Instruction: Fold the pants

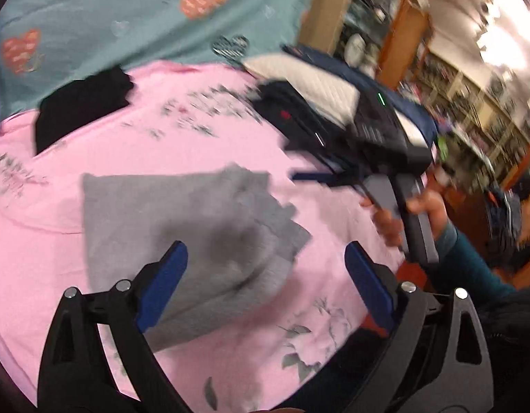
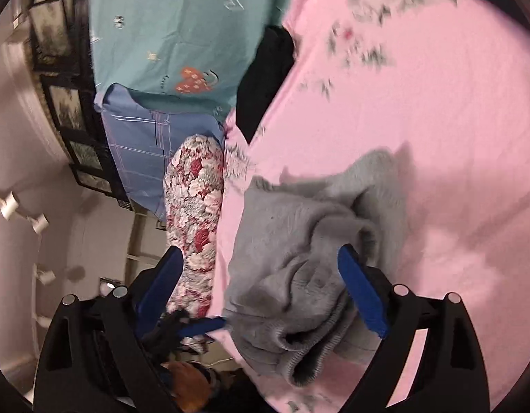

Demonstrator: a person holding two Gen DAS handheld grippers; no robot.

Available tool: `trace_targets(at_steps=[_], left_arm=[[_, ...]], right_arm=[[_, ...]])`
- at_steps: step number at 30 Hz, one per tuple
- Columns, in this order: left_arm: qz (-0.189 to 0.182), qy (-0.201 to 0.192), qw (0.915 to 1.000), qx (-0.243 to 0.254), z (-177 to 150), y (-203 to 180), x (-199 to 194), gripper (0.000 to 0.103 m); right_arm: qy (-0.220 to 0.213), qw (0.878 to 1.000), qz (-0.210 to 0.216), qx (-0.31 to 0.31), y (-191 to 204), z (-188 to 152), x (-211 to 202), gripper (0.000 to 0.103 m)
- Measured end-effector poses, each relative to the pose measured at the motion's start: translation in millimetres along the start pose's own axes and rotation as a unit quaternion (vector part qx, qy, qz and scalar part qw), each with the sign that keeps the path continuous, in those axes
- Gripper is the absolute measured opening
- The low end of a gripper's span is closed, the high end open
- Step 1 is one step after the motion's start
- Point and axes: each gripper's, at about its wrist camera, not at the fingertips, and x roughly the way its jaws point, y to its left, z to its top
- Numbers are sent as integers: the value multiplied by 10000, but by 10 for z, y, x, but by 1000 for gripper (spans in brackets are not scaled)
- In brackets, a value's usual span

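blur: shelves (image 1: 471,79) smeared | right tool (image 1: 351,130) streaked | cut off: grey pants (image 2: 299,258) waistband at lower edge

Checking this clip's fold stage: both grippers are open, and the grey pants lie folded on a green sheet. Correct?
Not quite. The grey pants lie on a pink sheet, as the left wrist view shows; the teal cover is further back. The left gripper and right gripper are open.

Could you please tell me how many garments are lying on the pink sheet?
2: grey pants folded mid-sheet, before the left gripper, and a black garment at the far edge. Others may be hidden.
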Motion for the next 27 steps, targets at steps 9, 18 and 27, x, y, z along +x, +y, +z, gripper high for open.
trace_targets(at_steps=[9,18,27], left_arm=[[65,-796,9571,-2784,-343,1389,-160,96],[720,-149,9627,-2604,-335,1689,-41,96],[218,44,9596,-2805,-384,1805,197,96]], right_arm=[[464,9934,-831,-639,-54,-207,328,84],[105,9856,-1018,-1348,292,74,326,15],[293,9842,-1714,-341,-343,120,333,64]])
